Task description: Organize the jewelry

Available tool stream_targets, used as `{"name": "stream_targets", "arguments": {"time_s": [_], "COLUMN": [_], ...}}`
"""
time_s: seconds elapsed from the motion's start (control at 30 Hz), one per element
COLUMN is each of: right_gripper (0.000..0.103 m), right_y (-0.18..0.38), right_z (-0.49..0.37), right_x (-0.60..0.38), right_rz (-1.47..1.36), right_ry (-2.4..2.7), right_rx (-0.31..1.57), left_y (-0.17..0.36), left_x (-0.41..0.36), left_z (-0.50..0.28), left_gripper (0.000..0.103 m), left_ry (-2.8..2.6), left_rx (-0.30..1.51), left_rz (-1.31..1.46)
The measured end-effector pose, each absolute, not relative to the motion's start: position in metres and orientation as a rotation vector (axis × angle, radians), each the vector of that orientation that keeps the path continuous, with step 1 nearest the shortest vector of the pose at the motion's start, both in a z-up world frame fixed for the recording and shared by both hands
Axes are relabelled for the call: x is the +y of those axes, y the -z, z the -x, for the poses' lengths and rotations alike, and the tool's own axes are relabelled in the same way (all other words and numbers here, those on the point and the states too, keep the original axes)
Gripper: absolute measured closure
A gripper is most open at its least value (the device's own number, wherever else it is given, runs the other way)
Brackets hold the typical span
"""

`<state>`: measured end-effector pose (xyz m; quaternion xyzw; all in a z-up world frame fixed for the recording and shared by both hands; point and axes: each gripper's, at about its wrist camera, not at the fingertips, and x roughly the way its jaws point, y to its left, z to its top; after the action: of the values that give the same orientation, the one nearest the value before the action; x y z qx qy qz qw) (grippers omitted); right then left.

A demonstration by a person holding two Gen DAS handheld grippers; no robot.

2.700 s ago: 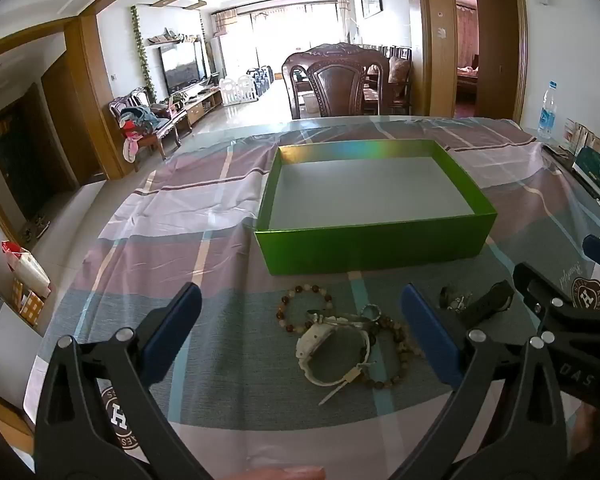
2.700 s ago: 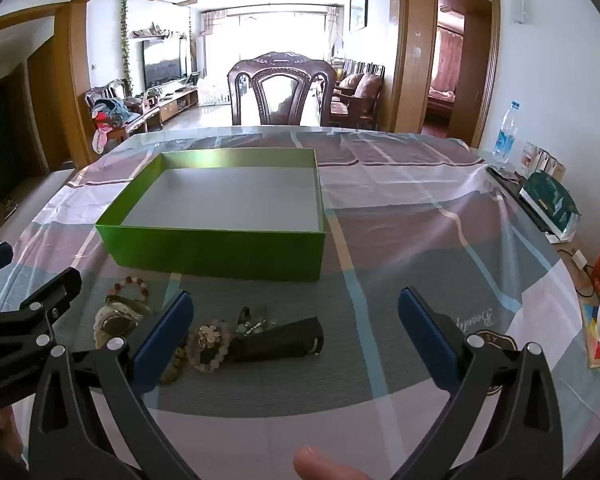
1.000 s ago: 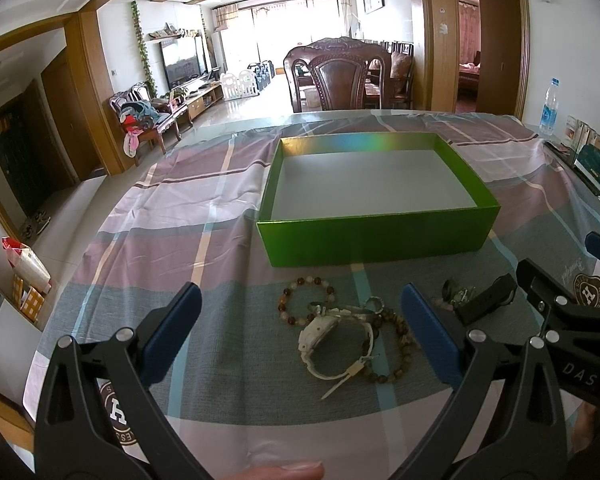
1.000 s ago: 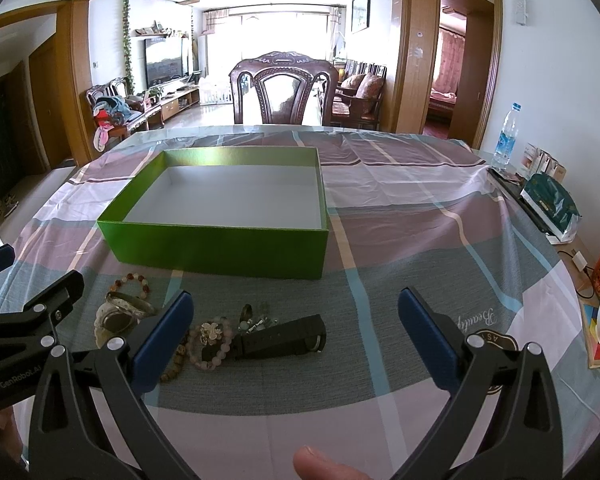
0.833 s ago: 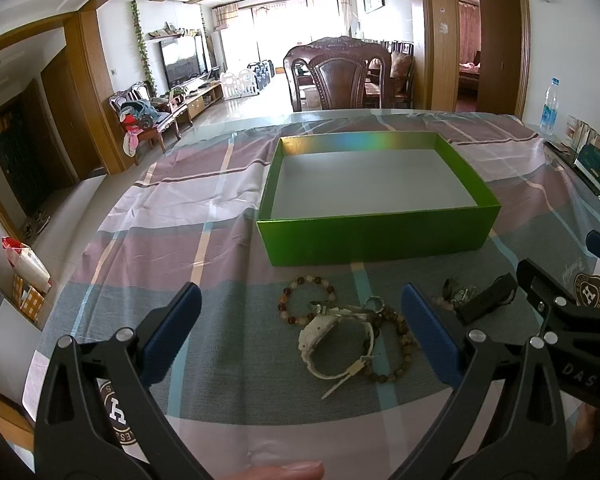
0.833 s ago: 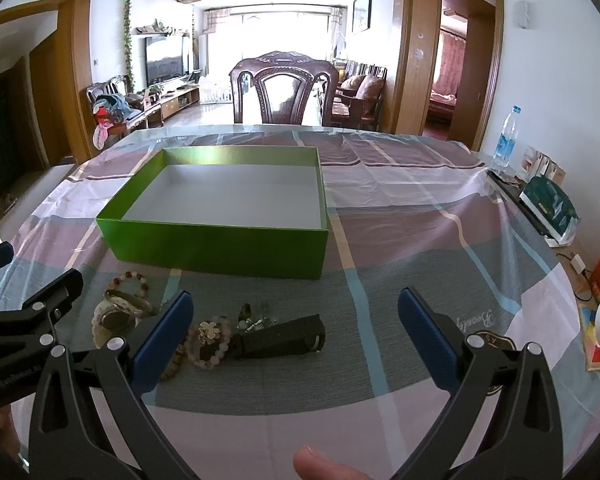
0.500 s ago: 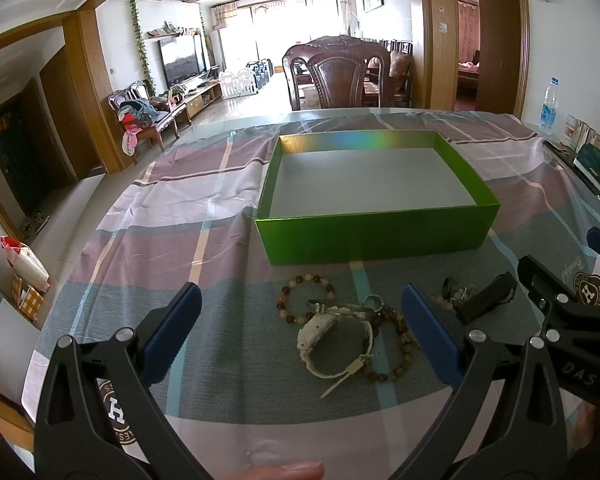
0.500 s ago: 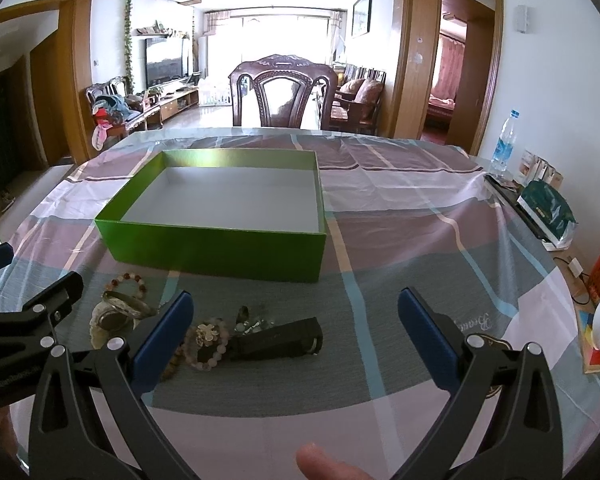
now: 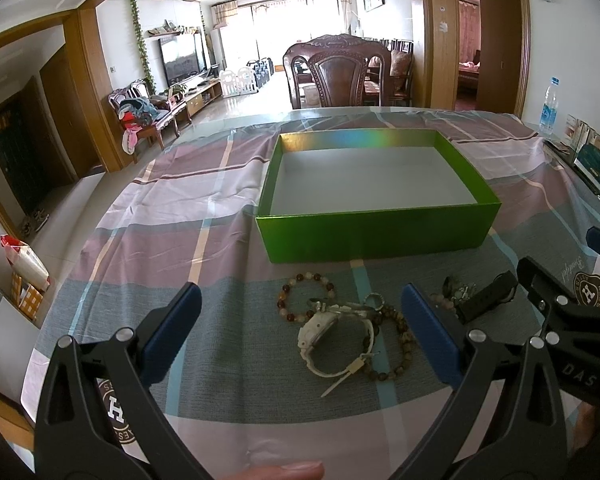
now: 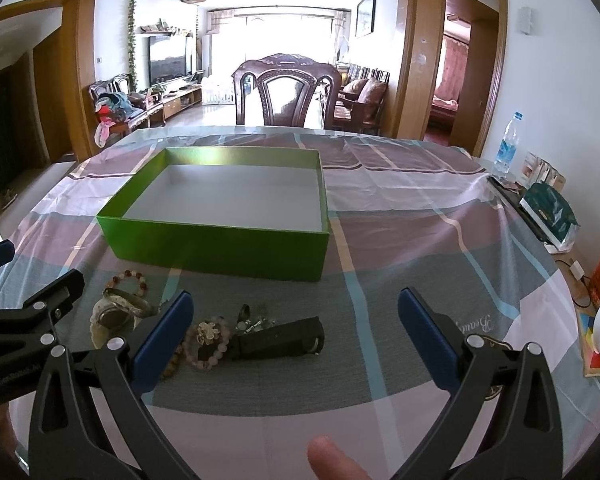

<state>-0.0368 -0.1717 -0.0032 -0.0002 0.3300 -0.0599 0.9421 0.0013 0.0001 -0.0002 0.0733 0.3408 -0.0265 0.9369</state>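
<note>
White watch (image 9: 332,334) is lying among beaded bracelets (image 9: 306,298) on the desk (image 9: 220,320), just before the green box (image 9: 376,236) — a black case (image 10: 278,338) sitting beside them; left tool (image 9: 300,336) and right tool (image 10: 294,336) are hovering spread, gripping nothing.

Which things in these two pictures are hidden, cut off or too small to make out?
- Brown bead bracelet: right wrist view, mostly behind the right gripper's blue finger.
- Small metal pieces beside the black case: left wrist view, too small to identify.
- White watch: dial turned sideways, face unreadable.
- Water bottle label: too small in both views.
</note>
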Motion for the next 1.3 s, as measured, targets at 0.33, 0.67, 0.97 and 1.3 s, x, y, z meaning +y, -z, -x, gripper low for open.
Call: {"name": "stream_targets", "arguments": {"time_s": [0.33,0.67,0.97,1.3], "right_gripper": [0.003,0.008,0.010,0.015], "right_y": [0.007,0.010,0.010,0.010], "right_z": [0.035,0.034,0.036,0.036], "right_x": [-0.175,-0.170,-0.167,-0.168], "right_rz": [-0.013,0.005,0.006,0.003], "right_ry": [0.123,0.112,0.110,0.108], "right_rx": [0.692,0.701,0.693,0.701], "left_y": [0.009,0.008,0.017,0.013], "left_x": [0.003,0.003,0.006,0.006], "left_z": [0.002,0.001,0.003,-0.002], "left_gripper": [0.004,0.004,0.004,0.004], "left_ry": [0.054,0.055,0.062,0.063], "left_rx": [0.697,0.700,0.706,0.719], "left_rz": [-0.149,-0.148,-0.147,-0.146]}}
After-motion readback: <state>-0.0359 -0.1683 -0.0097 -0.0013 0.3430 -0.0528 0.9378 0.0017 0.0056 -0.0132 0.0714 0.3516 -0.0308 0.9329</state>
